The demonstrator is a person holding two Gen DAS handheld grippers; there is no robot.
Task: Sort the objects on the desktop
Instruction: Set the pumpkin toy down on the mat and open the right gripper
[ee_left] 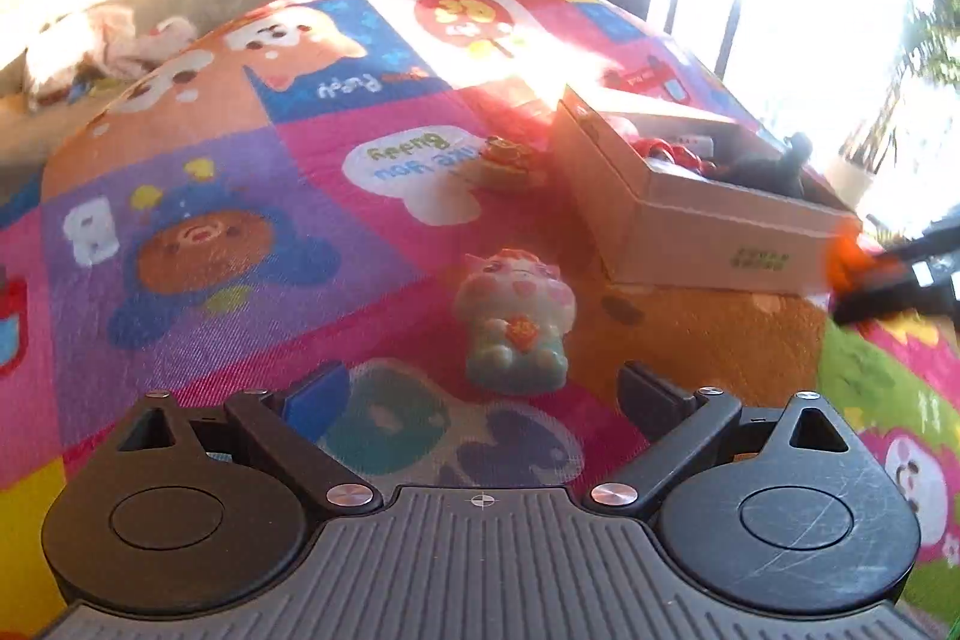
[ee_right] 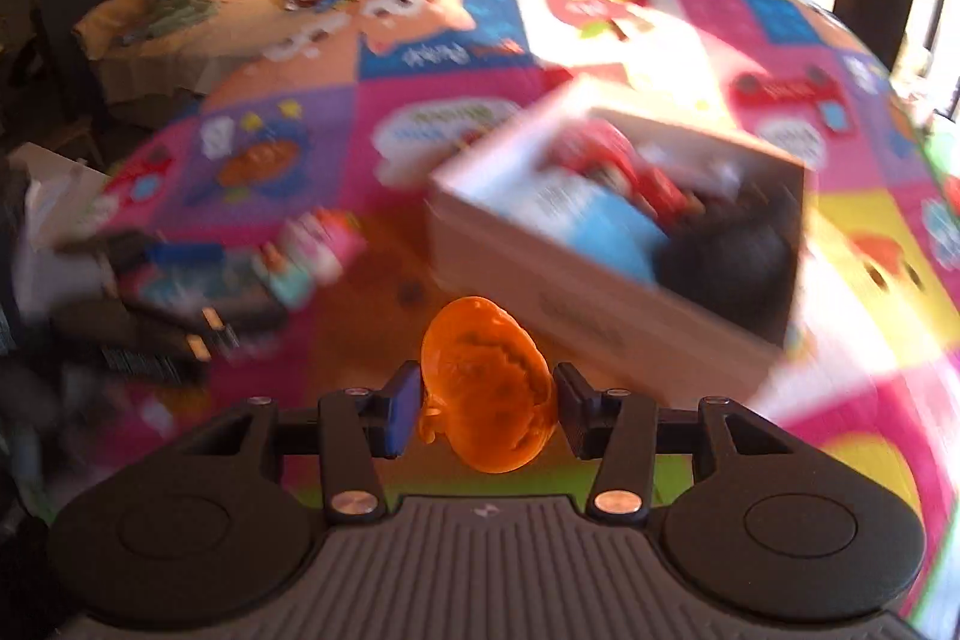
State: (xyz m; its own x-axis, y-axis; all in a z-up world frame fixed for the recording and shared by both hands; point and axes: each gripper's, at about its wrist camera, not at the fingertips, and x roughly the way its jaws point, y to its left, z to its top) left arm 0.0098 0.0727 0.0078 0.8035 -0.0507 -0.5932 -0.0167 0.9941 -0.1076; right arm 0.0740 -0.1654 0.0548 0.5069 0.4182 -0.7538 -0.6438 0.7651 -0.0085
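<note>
My left gripper (ee_left: pixel 486 394) stands open low over the colourful cartoon mat, and a pale mint and pink cat figurine (ee_left: pixel 516 322) lies just ahead between its fingers, untouched. My right gripper (ee_right: pixel 487 412) is shut on a translucent orange toy (ee_right: pixel 486 388), held above the mat in front of the cardboard box (ee_right: pixel 594 310). In the left wrist view the right gripper (ee_left: pixel 852 274) with the orange toy (ee_left: pixel 843 259) shows blurred by the near right corner of the cardboard box (ee_left: pixel 708 244). The box holds red toys, a blue item and a dark object.
A small yellow and red figurine (ee_left: pixel 504 163) sits on the mat left of the box. In the right wrist view the left gripper (ee_right: pixel 180 316) and the cat figurine (ee_right: pixel 318 250) appear blurred at left. Beyond the mat lie a cushioned surface with scattered cloth (ee_left: pixel 114 46) and a sunlit window.
</note>
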